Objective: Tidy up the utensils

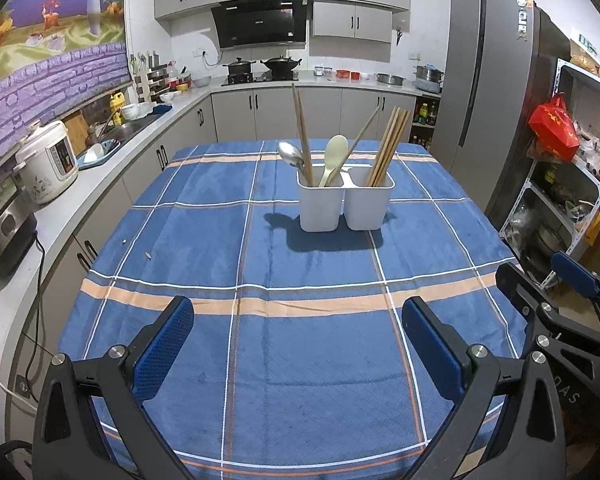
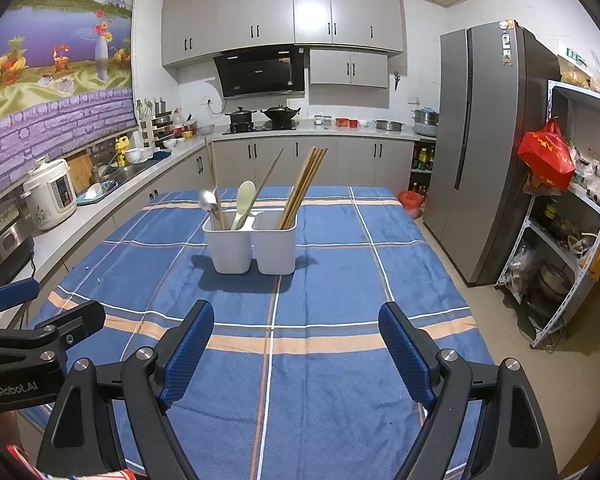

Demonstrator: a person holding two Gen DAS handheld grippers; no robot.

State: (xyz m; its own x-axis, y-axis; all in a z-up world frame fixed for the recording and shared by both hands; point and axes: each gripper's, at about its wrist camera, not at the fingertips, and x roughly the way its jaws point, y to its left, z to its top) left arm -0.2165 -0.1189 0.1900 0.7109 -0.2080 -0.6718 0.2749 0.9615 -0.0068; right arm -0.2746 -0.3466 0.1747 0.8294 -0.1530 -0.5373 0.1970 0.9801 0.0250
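left gripper point(image 1: 298, 344) and right gripper point(image 2: 296, 350): jaws apart, empty, near table's point(image 1: 160, 240) front edge | risk: tall chopsticks point(image 1: 386, 148) could tip light holder point(image 1: 344, 204) if snagged

"GenRobot.AI" on left gripper point(image 2: 20, 354) body (white lettering); "DAS" on right gripper point(image 1: 572, 292) body.

The left gripper point(image 1: 298, 344) hangs tilted downward, its two blue-padded fingers point(image 1: 164, 344) spread wide with nothing between them. The right gripper point(image 2: 296, 354) sits just beside it on the right, angled down the same way, its jaws equally wide and empty. The two grippers are close together but not touching.
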